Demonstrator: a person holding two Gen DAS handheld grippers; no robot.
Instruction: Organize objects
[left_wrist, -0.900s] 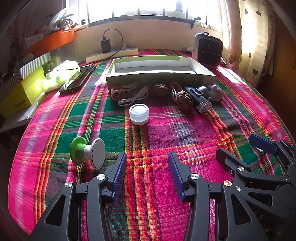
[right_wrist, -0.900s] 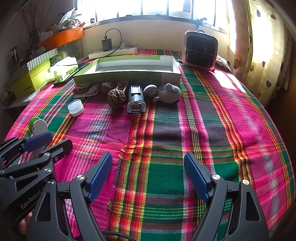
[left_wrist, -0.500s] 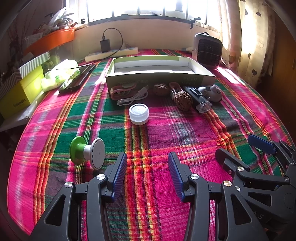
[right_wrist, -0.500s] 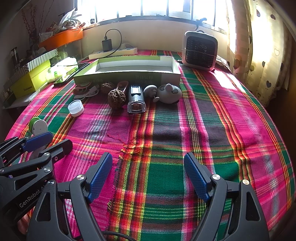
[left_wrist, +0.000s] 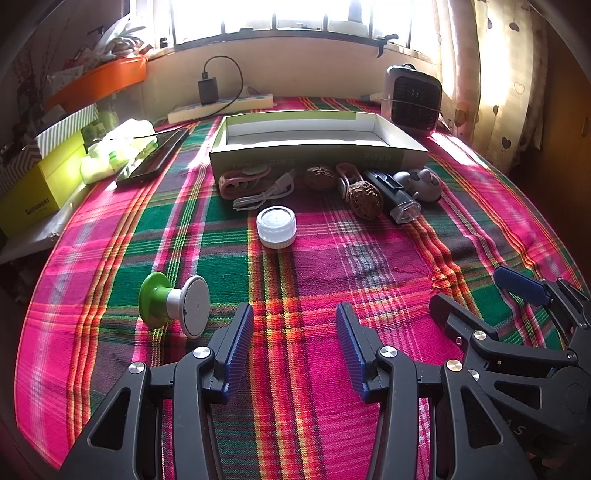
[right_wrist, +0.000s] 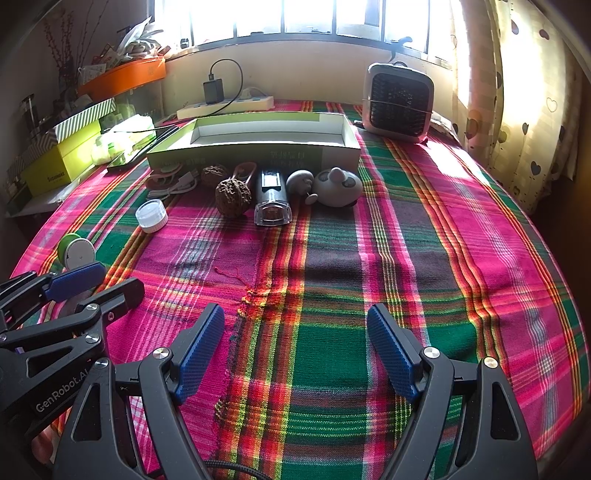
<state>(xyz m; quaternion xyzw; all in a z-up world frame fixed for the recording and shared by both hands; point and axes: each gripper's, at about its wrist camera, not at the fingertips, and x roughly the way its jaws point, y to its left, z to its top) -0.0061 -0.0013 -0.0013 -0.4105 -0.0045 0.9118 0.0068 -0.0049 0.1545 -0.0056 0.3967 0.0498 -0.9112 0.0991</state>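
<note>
Ahead of you on the desk (right_wrist: 443, 240) the open box (right_wrist: 258, 147) lies crosswise, with the fan heater (right_wrist: 398, 101) behind its right end and the power strip (right_wrist: 225, 105) behind it by the wall. A row of small things lies just before the box: cable (left_wrist: 264, 194), two walnuts (right_wrist: 232, 195), a lighter (right_wrist: 272, 201), a mouse-shaped toy (right_wrist: 338, 188). Nearer you on the left sits the jar lid (left_wrist: 277, 226), and nearer still the knob (left_wrist: 173, 304), lying on its side.
</note>
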